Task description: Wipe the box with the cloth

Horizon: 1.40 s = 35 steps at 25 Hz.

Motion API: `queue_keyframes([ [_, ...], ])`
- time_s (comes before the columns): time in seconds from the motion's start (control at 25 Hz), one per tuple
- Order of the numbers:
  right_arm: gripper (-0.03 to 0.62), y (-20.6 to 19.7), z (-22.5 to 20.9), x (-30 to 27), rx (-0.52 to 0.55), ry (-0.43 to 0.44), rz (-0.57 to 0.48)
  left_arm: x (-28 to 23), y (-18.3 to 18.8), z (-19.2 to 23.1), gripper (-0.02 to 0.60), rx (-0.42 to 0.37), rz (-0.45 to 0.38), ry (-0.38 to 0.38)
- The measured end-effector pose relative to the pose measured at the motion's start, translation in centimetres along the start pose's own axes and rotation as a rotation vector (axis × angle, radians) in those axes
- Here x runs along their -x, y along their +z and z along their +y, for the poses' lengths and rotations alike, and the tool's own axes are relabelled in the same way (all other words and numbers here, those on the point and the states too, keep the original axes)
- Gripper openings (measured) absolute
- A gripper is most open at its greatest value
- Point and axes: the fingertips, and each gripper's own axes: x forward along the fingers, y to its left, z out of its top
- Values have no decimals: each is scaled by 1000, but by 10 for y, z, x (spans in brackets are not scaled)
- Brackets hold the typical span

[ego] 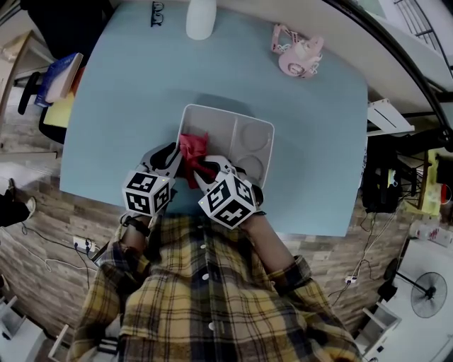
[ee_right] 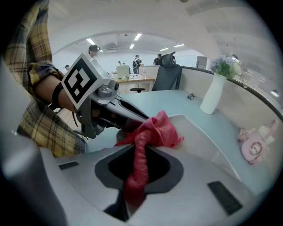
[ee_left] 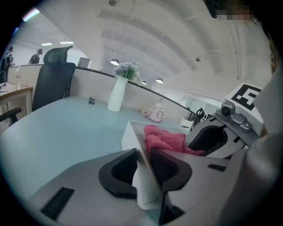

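Note:
A white compartment box [ego: 244, 127] lies on the pale blue table [ego: 127, 106], just ahead of me. A red cloth [ego: 192, 150] sits bunched in the box's near left part. My right gripper [ego: 207, 172] is shut on the cloth [ee_right: 150, 132], which hangs as a twisted strip between its jaws. My left gripper [ego: 172, 164] is shut on the box's near left wall [ee_left: 140, 170], one pad inside and one outside. In the left gripper view the cloth [ee_left: 166, 140] shows just beyond that wall, with the right gripper behind it.
At the table's far edge stand a white vase [ego: 201, 18] and a pink toy-like object [ego: 297, 53], with a small dark clip [ego: 158, 12] at the far left. An office chair [ee_left: 55, 79] stands beyond the table. The table's near edge lies right under my hands.

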Motion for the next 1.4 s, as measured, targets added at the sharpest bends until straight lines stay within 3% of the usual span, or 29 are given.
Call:
queue_keyframes([
  [0.76,64,-51,-24,46,-49,-93,66,0,0,-1,92,-1,-1,-3],
  [1.4,66,-97,-40,80,-159,-176,102,1,0,0,92,-2,-6,2],
])
